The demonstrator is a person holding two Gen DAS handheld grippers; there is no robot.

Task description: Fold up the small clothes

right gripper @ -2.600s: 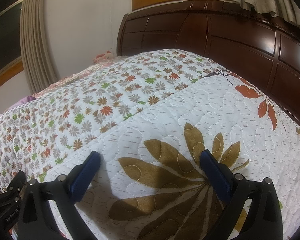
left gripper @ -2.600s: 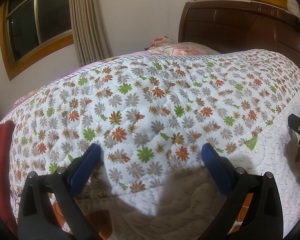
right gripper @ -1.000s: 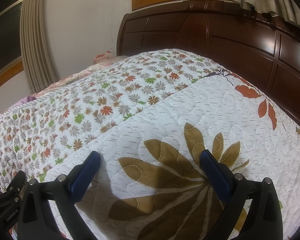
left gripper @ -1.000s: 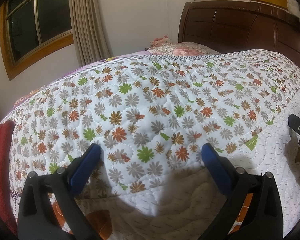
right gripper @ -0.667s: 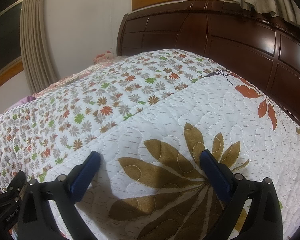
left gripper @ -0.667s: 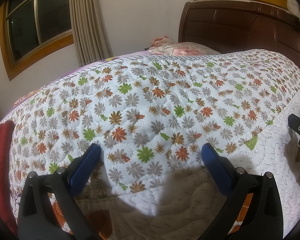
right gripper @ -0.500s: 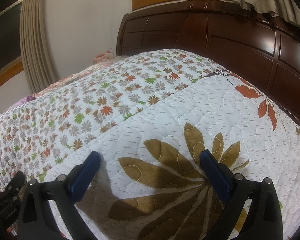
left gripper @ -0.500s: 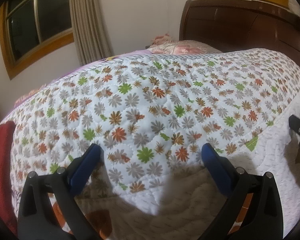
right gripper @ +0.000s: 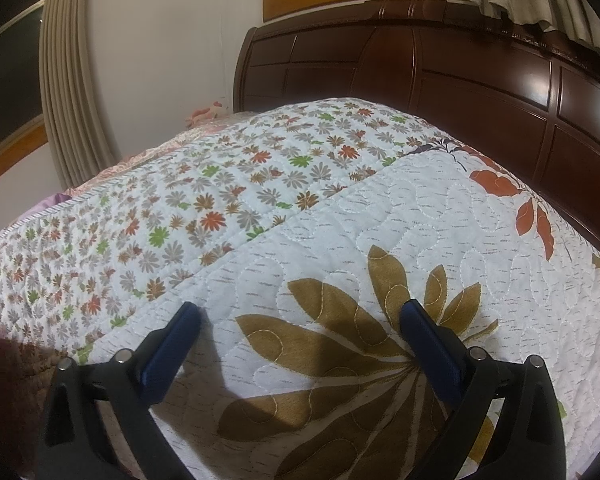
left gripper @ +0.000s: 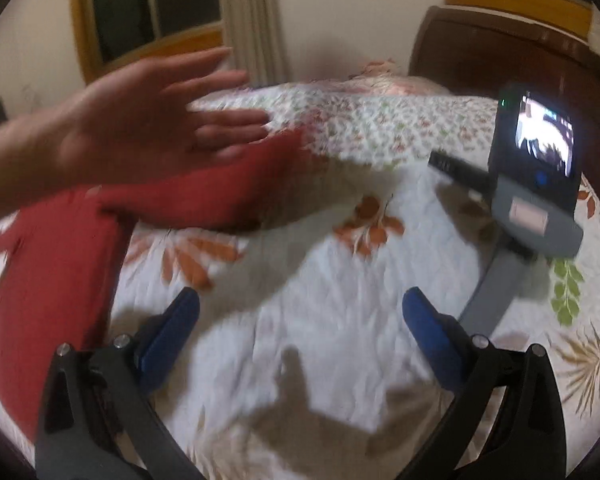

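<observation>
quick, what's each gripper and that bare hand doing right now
Left gripper: open, empty.
Right gripper: open, empty, resting on quilt.
Bare hand: open, over red garment.

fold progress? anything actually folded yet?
Done: nothing visibly folded; the red garment lies loose on the quilt. In hand: a bare hand above it; left gripper and right gripper open, empty. Left: all the folds.

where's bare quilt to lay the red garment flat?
Free: white quilt between the left gripper jaws, bordered by the red garment on one side and the right gripper on the other. Crowded: far-left strip under the bare hand.
</observation>
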